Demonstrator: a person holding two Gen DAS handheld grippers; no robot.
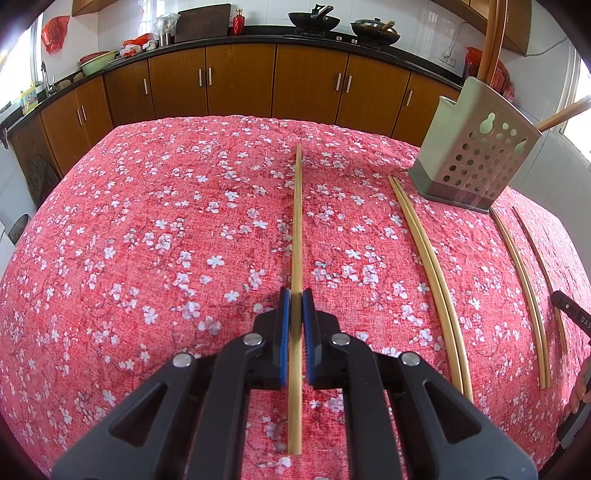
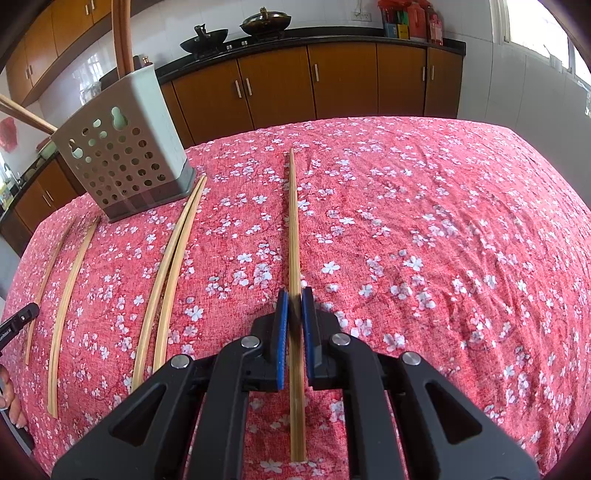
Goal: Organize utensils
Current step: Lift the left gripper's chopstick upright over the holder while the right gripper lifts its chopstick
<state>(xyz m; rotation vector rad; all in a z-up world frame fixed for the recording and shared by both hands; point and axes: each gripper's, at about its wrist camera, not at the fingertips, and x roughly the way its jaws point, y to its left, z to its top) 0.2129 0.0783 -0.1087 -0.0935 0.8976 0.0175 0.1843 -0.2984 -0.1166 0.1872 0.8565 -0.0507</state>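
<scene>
My left gripper (image 1: 295, 295) is shut on a bamboo chopstick (image 1: 297, 221) that runs straight ahead over the red floral tablecloth (image 1: 166, 240). My right gripper (image 2: 294, 295) is likewise shut on another chopstick (image 2: 293, 221). A perforated grey utensil holder (image 1: 476, 155) (image 2: 122, 162) stands between the two, with wooden handles (image 2: 122, 40) sticking out of it. A pair of chopsticks (image 1: 424, 258) lies just left of the holder, and a second pair (image 2: 173, 266) just right of it. The tip of the right gripper (image 1: 570, 310) shows at the left wrist view's right edge.
More chopsticks (image 2: 70, 295) lie at the right wrist view's left side, beside the other gripper's tip (image 2: 18, 317) and a person's hand (image 2: 9, 398). Beyond the table's far edge run brown cabinets (image 1: 240, 81) under a dark counter with woks (image 1: 314, 20).
</scene>
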